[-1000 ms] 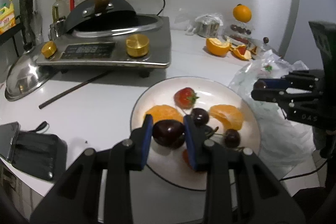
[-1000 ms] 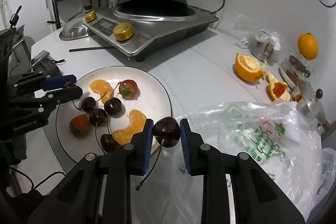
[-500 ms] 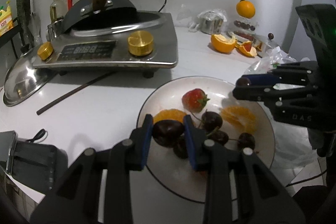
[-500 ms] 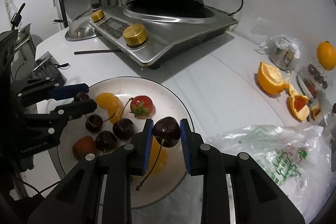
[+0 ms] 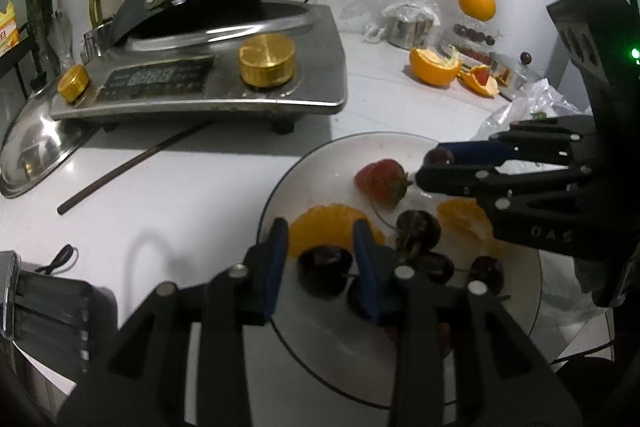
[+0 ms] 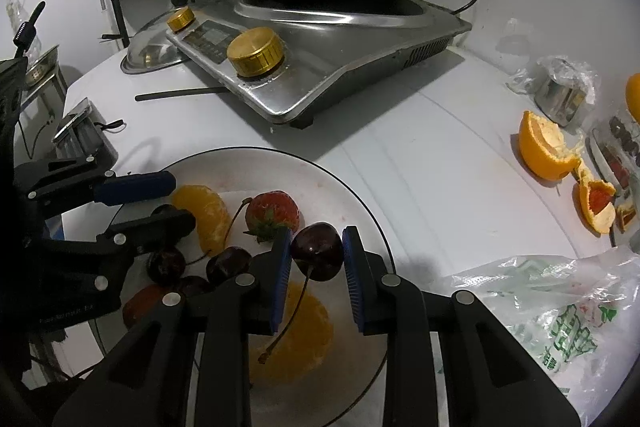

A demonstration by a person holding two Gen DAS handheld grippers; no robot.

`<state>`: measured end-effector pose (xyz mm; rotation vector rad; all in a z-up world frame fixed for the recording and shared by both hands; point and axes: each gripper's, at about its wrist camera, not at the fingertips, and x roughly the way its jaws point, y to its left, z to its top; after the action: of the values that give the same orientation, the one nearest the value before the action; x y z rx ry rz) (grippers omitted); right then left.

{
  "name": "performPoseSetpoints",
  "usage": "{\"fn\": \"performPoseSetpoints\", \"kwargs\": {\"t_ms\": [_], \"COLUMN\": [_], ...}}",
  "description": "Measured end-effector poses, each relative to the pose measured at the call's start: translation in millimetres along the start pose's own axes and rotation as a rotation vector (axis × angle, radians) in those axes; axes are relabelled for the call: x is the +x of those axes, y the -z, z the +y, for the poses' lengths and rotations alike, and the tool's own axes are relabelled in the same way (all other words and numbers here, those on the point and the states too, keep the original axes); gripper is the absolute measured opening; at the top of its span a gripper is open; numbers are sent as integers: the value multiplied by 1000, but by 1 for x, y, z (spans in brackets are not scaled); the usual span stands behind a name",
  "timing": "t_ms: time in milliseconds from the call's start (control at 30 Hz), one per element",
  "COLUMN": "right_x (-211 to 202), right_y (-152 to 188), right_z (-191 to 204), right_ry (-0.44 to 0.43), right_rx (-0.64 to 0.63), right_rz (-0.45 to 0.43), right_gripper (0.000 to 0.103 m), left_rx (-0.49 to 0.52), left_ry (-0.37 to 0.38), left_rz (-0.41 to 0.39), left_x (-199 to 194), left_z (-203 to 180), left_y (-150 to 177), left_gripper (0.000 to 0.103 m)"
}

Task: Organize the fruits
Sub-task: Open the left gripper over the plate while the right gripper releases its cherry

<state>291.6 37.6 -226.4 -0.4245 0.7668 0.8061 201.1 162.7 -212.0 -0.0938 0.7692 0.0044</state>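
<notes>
— Claws first: what is each one doing?

— Starting at my left, my left gripper is hanging low over the white plate, fingers spread apart around a dark cherry that is lying on the plate and touching neither pad.

— And further right?

— A strawberry and an orange segment are sitting on that plate. My right gripper is pinching a second cherry over the plate's right part, its stem dangling. A plastic bag is lying beside the plate.
</notes>
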Motion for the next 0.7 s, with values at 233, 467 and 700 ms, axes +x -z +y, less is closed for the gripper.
{"fn": "performPoseSetpoints", "kwargs": {"t_ms": [233, 467, 700], "right_x": [2, -2, -17], "right_y": [1, 0, 3], "right_z": [2, 5, 7], "right_ry": [0, 4, 18], "right_rx": [2, 6, 6], "right_rz": [9, 7, -8], "right_gripper": [27, 29, 35], "left_rx": [-3, 2, 3], "left_ry": [-6, 3, -10], "left_rz": [-5, -18, -39], "left_x": [-3, -12, -24], "left_z": [2, -3, -7], "left_y": [0, 1, 1], "left_gripper": [39, 50, 51]}}
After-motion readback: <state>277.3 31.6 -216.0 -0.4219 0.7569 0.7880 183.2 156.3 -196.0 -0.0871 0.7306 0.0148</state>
